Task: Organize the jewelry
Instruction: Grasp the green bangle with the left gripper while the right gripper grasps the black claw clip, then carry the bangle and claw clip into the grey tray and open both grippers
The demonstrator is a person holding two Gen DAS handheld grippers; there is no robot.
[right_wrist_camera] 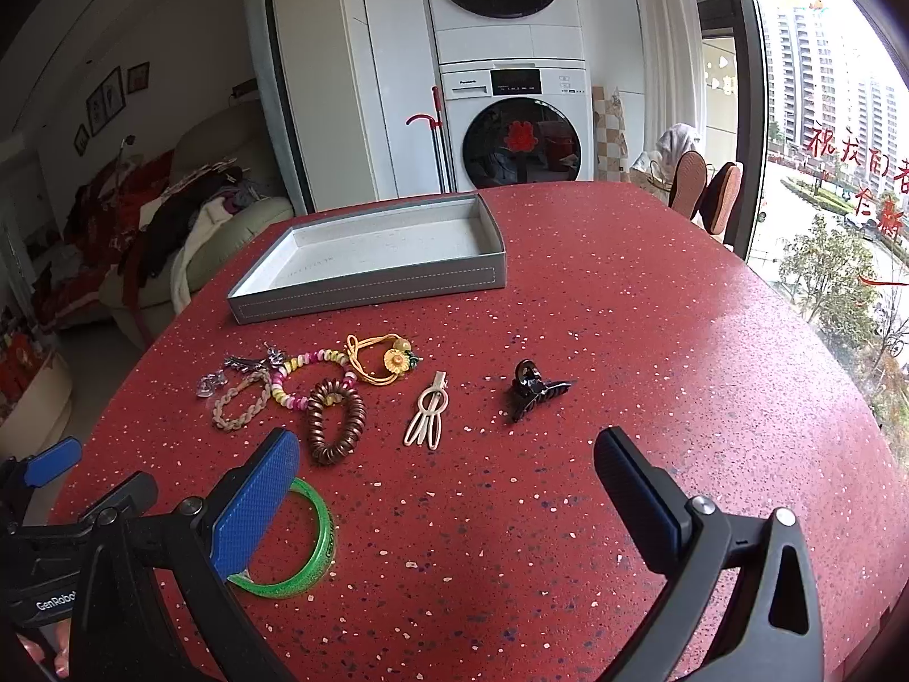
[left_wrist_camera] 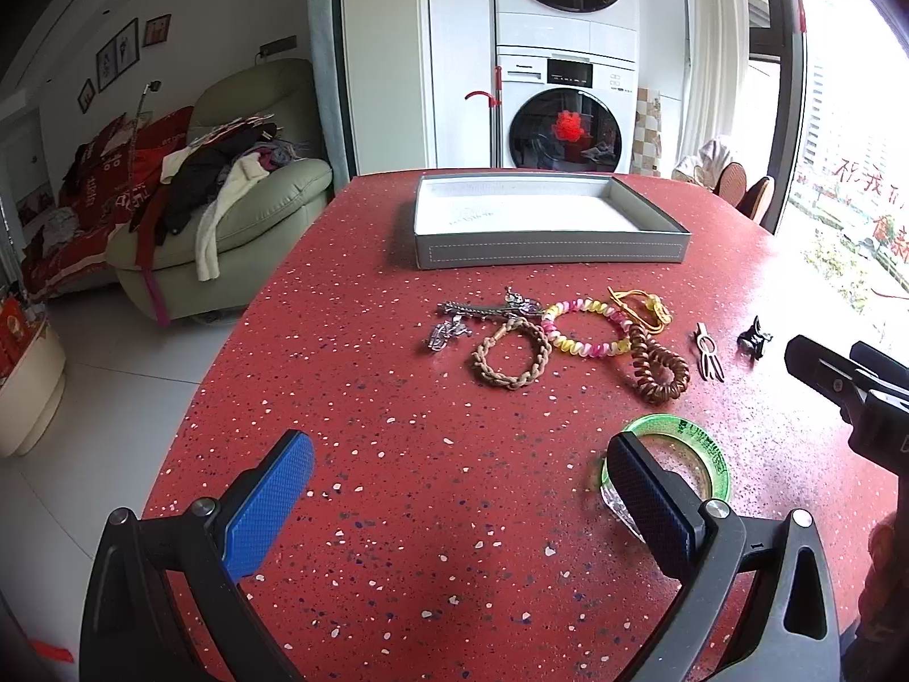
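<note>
A grey tray (left_wrist_camera: 545, 254) (right_wrist_camera: 375, 284) with a white inside stands empty at the far side of the red table. In front of it lie a silver chain (left_wrist_camera: 483, 312), a braided tan bracelet (left_wrist_camera: 511, 355) (right_wrist_camera: 241, 400), a pink-yellow bead bracelet (left_wrist_camera: 585, 327) (right_wrist_camera: 307, 378), a yellow flower tie (right_wrist_camera: 383, 364), a brown coil tie (left_wrist_camera: 656, 364) (right_wrist_camera: 336, 420), a beige clip (right_wrist_camera: 427, 418), a black claw clip (right_wrist_camera: 534, 389) (left_wrist_camera: 753, 336) and a green bangle (left_wrist_camera: 690, 449) (right_wrist_camera: 307, 554). My left gripper (left_wrist_camera: 460, 489) and right gripper (right_wrist_camera: 449, 483) hover open, holding nothing.
The red speckled table (right_wrist_camera: 625, 341) rounds off to the left and right. Beyond it stand a stacked washer and dryer (left_wrist_camera: 562, 113), a green sofa (left_wrist_camera: 244, 204) heaped with clothes, and a window (right_wrist_camera: 835, 142) on the right. A hand holds the left gripper's handle (right_wrist_camera: 40, 597).
</note>
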